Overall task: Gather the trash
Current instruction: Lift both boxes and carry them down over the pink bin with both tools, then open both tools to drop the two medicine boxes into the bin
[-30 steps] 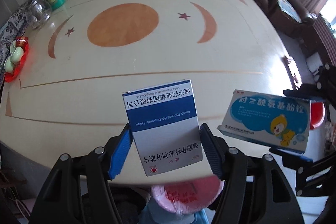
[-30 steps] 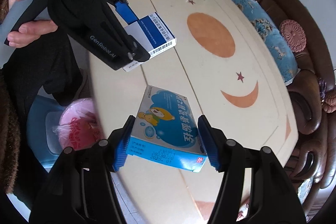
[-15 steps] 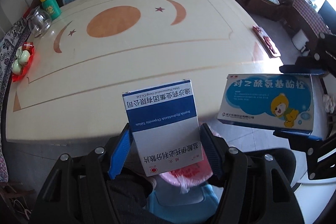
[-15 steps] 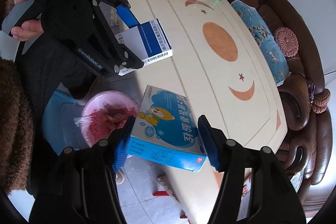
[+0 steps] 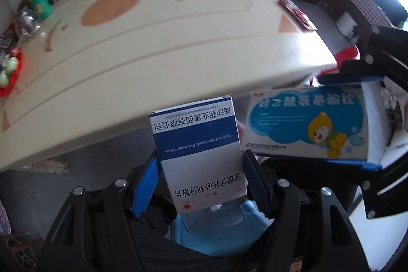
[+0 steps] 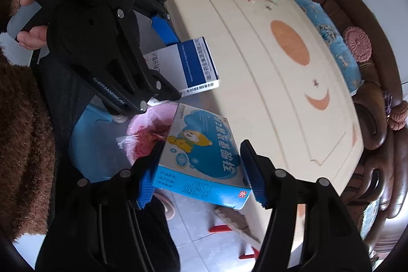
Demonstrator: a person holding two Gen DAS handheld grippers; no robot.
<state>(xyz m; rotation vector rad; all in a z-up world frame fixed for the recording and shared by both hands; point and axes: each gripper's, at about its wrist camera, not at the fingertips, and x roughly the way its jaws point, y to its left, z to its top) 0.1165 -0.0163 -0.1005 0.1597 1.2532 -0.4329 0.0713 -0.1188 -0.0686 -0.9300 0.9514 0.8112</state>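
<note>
My left gripper [image 5: 200, 182] is shut on a white and dark blue medicine box [image 5: 197, 152], held off the table's near edge; the box also shows in the right wrist view [image 6: 190, 68]. My right gripper [image 6: 201, 172] is shut on a light blue medicine box with a cartoon bear [image 6: 204, 157], seen in the left wrist view [image 5: 308, 124] to the right of the first box. A pink-lined trash bin [image 6: 150, 134] sits on the floor below both boxes; in the left wrist view it is mostly hidden behind the box.
The cream table [image 5: 153, 42] has a green bottle [image 5: 39, 4], a glass jar [image 5: 25, 22] and a red dish [image 5: 10, 68] at its far left. A light blue stool [image 6: 91, 142] stands by the bin. Brown sofas [image 6: 382, 119] ring the table.
Both grippers have drawn back from the table and lower, carrying their boxes. The boxes now hang past the table edge, over the pink bin. The grips have not changed.
</note>
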